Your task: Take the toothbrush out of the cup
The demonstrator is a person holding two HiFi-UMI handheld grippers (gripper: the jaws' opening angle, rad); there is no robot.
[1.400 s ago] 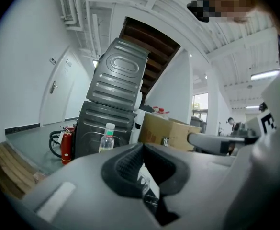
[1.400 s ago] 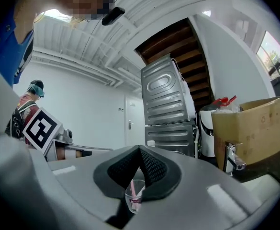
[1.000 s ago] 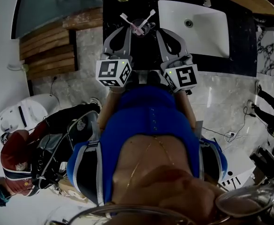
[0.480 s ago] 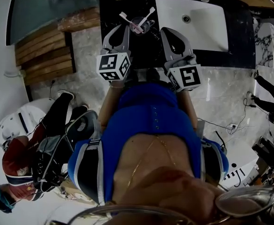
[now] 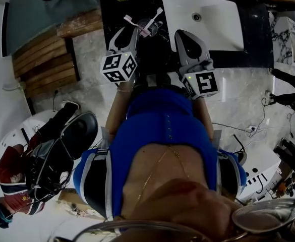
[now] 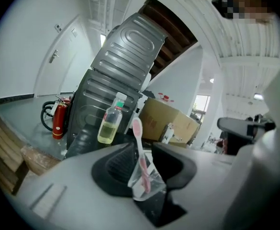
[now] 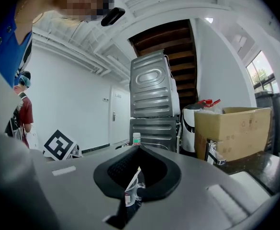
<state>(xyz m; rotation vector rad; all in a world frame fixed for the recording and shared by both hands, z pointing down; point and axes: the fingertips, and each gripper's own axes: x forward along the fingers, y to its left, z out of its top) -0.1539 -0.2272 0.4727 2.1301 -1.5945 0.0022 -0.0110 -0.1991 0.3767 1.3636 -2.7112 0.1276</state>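
Left gripper first: its jaws have just been opening, up from tight shut a second ago, and now they stand wide. The cup and the two brushes haven't budged on the counter. Look along those jaws: the clear cup sits right in the gap, and the pink toothbrush stands in it, leaning left, head up above the tips. The ribbed pads flank the cup on both sides but aren't pressing on it, so nothing is held.

Over to the right gripper: tips together, holding off to the right of the cup, in front of the sink. Something clear shows low in the slot behind its tips; I can't tell what.

From above, a second brush fans out the other side of the cup.

The cup stands on a dark counter with a white sink set into it on the right. A bottle of yellowish liquid is behind the cup. Further back are a red fire extinguisher, a tall grey ribbed metal unit and a cardboard box. A person in red is down on the pale floor to the left.
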